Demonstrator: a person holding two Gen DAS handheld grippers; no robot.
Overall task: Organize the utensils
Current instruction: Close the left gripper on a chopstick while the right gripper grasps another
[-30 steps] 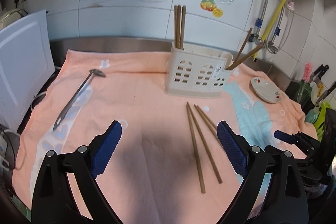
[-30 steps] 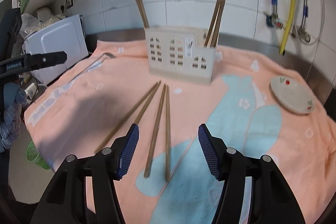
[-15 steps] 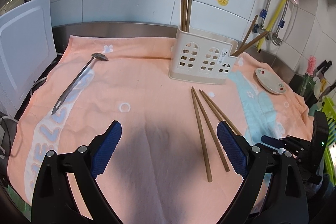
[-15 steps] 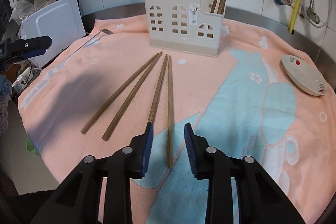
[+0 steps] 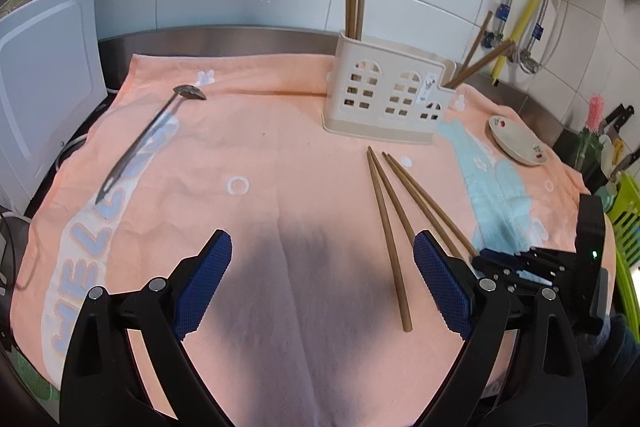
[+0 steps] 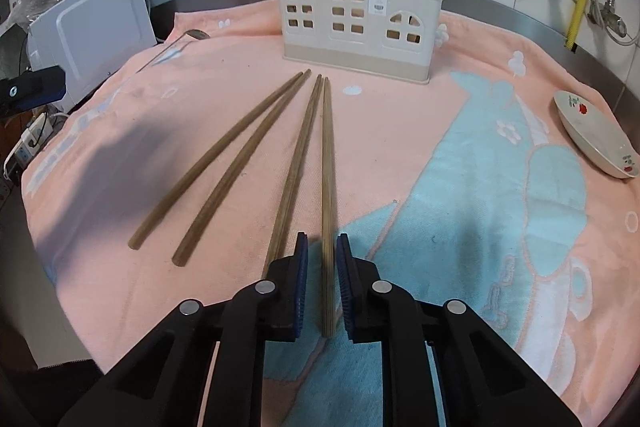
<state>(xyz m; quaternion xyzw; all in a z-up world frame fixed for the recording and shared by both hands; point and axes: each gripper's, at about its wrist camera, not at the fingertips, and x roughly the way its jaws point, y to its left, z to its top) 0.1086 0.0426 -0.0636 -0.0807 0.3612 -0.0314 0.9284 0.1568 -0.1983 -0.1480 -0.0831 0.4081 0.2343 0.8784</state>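
Note:
Four brown chopsticks lie side by side on the peach towel in front of the cream utensil holder, which has more chopsticks standing in it. My right gripper is low over the towel and its jaws are closing around the near end of the rightmost chopstick; a thin gap still shows beside the left pad. The neighbouring chopstick runs just outside that pad. My left gripper hovers open over bare towel with nothing between its fingers. A metal spoon lies at the far left.
A small white dish sits on the towel's right side. A white appliance stands at the left edge. Tiled wall and pipes rise behind the holder. A green rack is past the right edge.
My right gripper dropped toward the towel and narrowed from wide to nearly closed around the rightmost chopstick's end. My left gripper sank slightly and stayed open.

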